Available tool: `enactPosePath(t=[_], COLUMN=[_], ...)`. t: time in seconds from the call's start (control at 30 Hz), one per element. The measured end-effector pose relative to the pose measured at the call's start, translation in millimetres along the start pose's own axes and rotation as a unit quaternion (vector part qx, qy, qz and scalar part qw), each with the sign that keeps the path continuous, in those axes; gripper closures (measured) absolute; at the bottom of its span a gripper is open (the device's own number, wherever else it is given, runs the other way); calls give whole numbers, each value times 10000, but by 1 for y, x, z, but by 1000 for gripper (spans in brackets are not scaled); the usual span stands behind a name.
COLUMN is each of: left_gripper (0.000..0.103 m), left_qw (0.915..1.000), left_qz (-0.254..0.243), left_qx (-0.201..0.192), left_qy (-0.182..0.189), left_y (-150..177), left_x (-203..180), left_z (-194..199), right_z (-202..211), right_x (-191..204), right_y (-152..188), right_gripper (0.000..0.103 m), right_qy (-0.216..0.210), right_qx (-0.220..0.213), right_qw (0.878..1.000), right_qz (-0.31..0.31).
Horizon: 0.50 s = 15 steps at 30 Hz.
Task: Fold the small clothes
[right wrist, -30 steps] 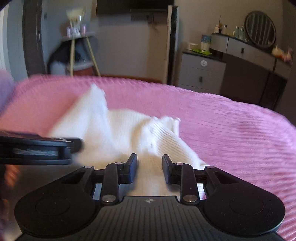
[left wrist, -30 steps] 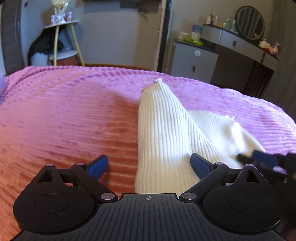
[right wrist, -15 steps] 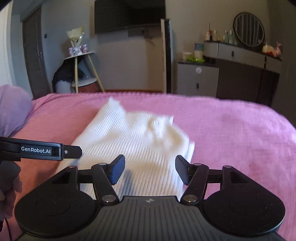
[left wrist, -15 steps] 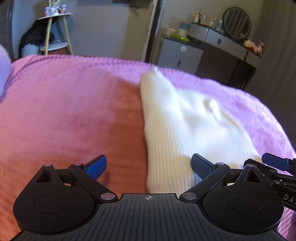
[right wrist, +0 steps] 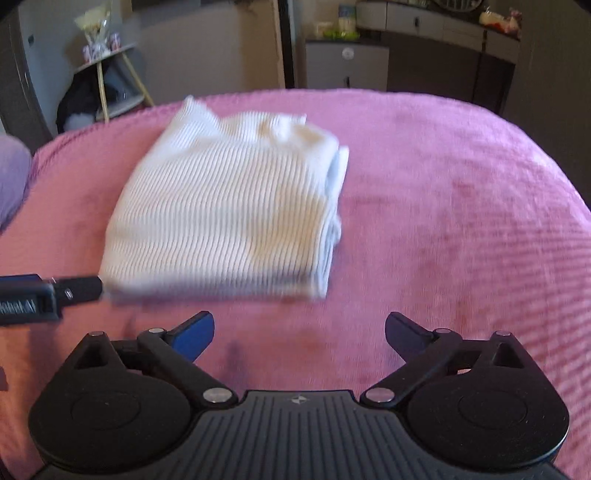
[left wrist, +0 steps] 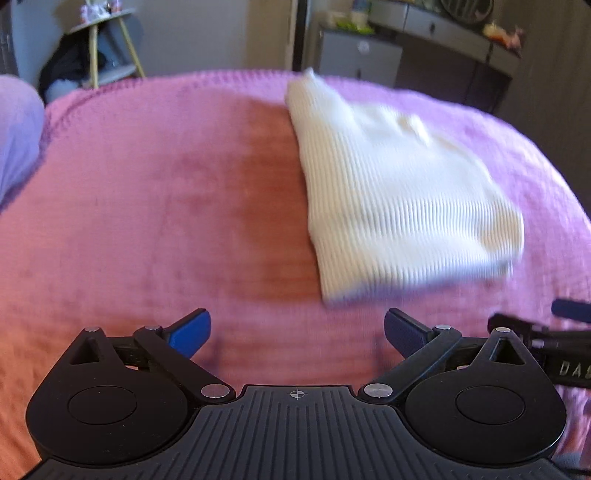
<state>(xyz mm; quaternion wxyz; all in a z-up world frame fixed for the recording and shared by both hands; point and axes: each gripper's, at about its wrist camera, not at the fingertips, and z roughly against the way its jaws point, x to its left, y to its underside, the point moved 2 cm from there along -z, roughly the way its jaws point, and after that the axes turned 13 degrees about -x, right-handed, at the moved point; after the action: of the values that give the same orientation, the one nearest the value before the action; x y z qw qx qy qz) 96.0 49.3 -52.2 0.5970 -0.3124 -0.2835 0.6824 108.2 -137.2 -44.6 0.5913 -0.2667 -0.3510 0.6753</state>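
Note:
A white ribbed garment (left wrist: pixel 399 195) lies folded into a compact stack on the pink bedspread (left wrist: pixel 166 206). It also shows in the right wrist view (right wrist: pixel 229 210), with layered edges on its right side. My left gripper (left wrist: pixel 297 332) is open and empty, held back from the garment's near edge. My right gripper (right wrist: pixel 299 332) is open and empty, just short of the garment. The right gripper's tip shows at the right edge of the left wrist view (left wrist: pixel 569 314). The left gripper's tip shows at the left edge of the right wrist view (right wrist: pixel 44 291).
A lilac pillow (left wrist: pixel 18 136) lies at the bed's left. Beyond the bed stand a small side table (right wrist: pixel 107 74), a grey cabinet (right wrist: pixel 345 64) and a dresser (left wrist: pixel 443 29) along the wall.
My right gripper has opened and let go of the garment. Both grippers have pulled back and up from it. The garment now lies flat and folded.

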Motion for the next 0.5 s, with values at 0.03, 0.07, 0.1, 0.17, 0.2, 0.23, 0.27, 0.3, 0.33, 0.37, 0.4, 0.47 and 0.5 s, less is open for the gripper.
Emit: enactPosePath(t=[0.03, 0.07, 0.1, 0.17, 0.2, 0.23, 0.27, 0.3, 0.33, 0.37, 0.4, 0.47, 0.5], left_gripper=[0, 0, 0, 0, 0, 0, 0, 0, 0, 0, 0, 0, 0], left_qw=[10000, 9999, 9999, 9999, 9999, 9999, 9999, 9999, 9997, 9995, 9991, 9983, 9984], left_qz=[39, 76, 91, 84, 77, 58, 13, -61, -134, -203, -273, -345, -280], left_qx=[54, 82, 101, 84, 43, -6, -59, -103, -137, -169, -197, -209, -192], left_qy=[-36, -69, -85, -106, -115, -123, -118, -125, -160, -198, -257, -430, -456], left_y=[5, 8, 11, 12, 10, 9, 9, 10, 11, 14, 17, 22, 23], left_x=[0, 1, 0, -1, -2, -3, -4, -5, -6, -7, -7, -6, -3], left_z=[3, 6, 9, 17, 21, 25, 29, 33, 35, 37, 37, 35, 34], right_z=[4, 7, 10, 13, 13, 13, 18, 23, 27, 31, 35, 43, 47], right_x=[2, 5, 8, 14, 18, 21, 23, 25, 25, 25, 26, 27, 27], right_y=[3, 4, 5, 6, 7, 8, 12, 14, 14, 13, 12, 10, 10], right_gripper=[4, 4, 4, 4, 4, 4, 4, 4, 4, 4, 4, 4, 4], right_qy=[-6, 5, 45, 240, 319, 334, 318, 301, 273, 286, 336, 406, 436], right_qx=[10, 4, 8, 170, 309, 348, 220, 110, 32, -67, -184, -409, -496], right_qw=[10000, 10000, 10000, 9994, 9987, 9982, 9984, 9986, 9988, 9989, 9985, 9975, 9970], right_qz=[17, 40, 70, 163, 250, 347, 405, 418, 398, 379, 379, 399, 406])
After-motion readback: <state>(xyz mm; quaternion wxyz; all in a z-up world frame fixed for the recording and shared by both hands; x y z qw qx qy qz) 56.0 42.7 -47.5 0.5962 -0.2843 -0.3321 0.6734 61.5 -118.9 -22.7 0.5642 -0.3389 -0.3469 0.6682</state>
